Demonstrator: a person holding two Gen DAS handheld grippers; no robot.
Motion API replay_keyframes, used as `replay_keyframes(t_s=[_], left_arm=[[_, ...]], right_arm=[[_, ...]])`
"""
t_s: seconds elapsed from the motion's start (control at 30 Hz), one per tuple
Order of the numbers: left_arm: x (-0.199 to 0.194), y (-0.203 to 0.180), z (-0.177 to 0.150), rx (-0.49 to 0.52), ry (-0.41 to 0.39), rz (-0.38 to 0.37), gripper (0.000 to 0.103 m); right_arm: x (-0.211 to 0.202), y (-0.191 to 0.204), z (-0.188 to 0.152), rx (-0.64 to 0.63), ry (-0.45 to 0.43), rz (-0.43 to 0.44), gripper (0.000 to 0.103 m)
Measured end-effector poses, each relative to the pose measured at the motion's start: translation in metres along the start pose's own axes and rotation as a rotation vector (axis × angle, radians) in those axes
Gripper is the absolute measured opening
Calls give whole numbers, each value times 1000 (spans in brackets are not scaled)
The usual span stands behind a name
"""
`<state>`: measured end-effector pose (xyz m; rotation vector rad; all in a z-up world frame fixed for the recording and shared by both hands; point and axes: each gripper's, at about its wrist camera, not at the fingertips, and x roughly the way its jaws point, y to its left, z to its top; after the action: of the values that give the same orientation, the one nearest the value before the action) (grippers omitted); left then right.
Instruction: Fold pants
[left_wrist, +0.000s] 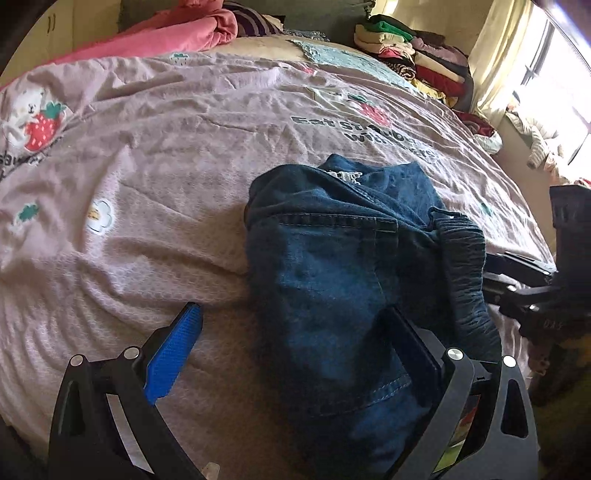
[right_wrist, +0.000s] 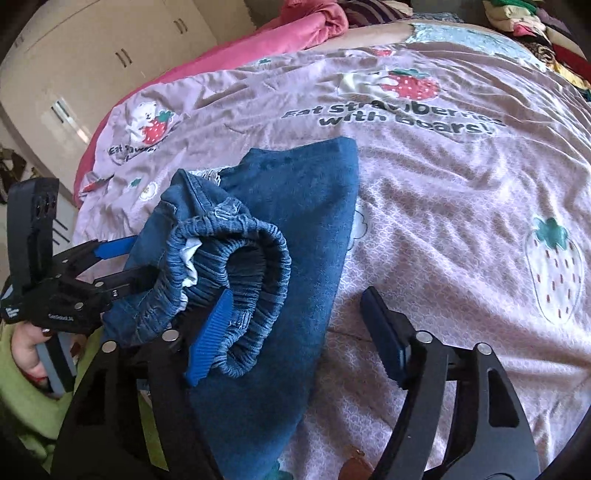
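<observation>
Blue denim pants (left_wrist: 332, 266) with a gathered elastic waistband (right_wrist: 243, 258) lie bunched on the pink strawberry bedspread (left_wrist: 147, 184). My left gripper (left_wrist: 295, 325) is open; the pants lie between its fingers, the right finger under or against the cloth. It also shows in the right wrist view (right_wrist: 122, 262), its tips at the waistband's left side. My right gripper (right_wrist: 299, 314) is open, its left blue pad (right_wrist: 210, 336) against the waistband, the right finger over the bedspread. It shows at the right edge of the left wrist view (left_wrist: 517, 280).
A stack of folded clothes (left_wrist: 413, 55) stands at the bed's far right corner. A pink blanket (left_wrist: 177, 33) lies along the far side. A cream wardrobe (right_wrist: 92, 66) stands left of the bed. A window with a curtain (left_wrist: 509, 55) is at the right.
</observation>
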<state>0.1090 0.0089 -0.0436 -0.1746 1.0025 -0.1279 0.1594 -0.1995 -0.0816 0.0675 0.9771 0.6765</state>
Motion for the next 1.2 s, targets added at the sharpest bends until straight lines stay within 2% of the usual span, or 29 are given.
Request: replay_keyframes(t_s=[0.07, 0.13, 0.17, 0.2, 0.23, 0.3, 0.4, 0.53, 0.67, 0.83, 0.9, 0.97, 1.0, 1.07, 1.13, 1.2], left_arm=[[4, -2, 1, -10, 6, -22, 97], [7, -5, 1, -12, 12, -47, 91], [8, -7, 2, -13, 15, -65, 76], [8, -8, 2, -18, 15, -85, 69], [9, -10, 3, -26, 15, -91, 69], [10, -12, 4, -25, 15, -88, 61], [5, -15, 7, -22, -2, -73, 51], [-4, -18, 12, -7, -24, -53, 45], [-15, -18, 23, -9, -61, -62, 41], [-24, -22, 39, 23, -128, -11, 41], [-17, -18, 43, 15, -126, -2, 43], [-1, -13, 42, 10, -87, 34, 44], [4, -10, 41, 4, -73, 41, 48], [10, -5, 37, -10, -62, 43, 58], [12, -1, 36, -18, -57, 44, 64], [13, 2, 35, -32, -54, 45, 70]], right_arm=[[3, -1, 1, 2, 4, 4, 71], [6, 0, 2, -7, 2, 4, 73], [7, 1, 3, -15, 1, 6, 73], [8, 1, 4, -21, 1, 8, 71], [9, 1, 5, -31, 1, 19, 66], [8, 4, 6, -55, 2, 39, 51], [4, 12, 8, -98, -10, 82, 20], [-4, 23, 17, -117, -55, 74, 12], [-17, 35, 31, -157, -108, 87, 12], [-20, 37, 49, -176, -148, 71, 12], [-12, 32, 51, -169, -141, 43, 13], [1, 24, 50, -151, -112, 5, 15], [12, 17, 48, -122, -76, -27, 18], [20, 5, 43, -61, -47, -29, 26], [21, -2, 40, -25, -48, -29, 37], [18, -4, 39, -18, -53, -49, 44]])
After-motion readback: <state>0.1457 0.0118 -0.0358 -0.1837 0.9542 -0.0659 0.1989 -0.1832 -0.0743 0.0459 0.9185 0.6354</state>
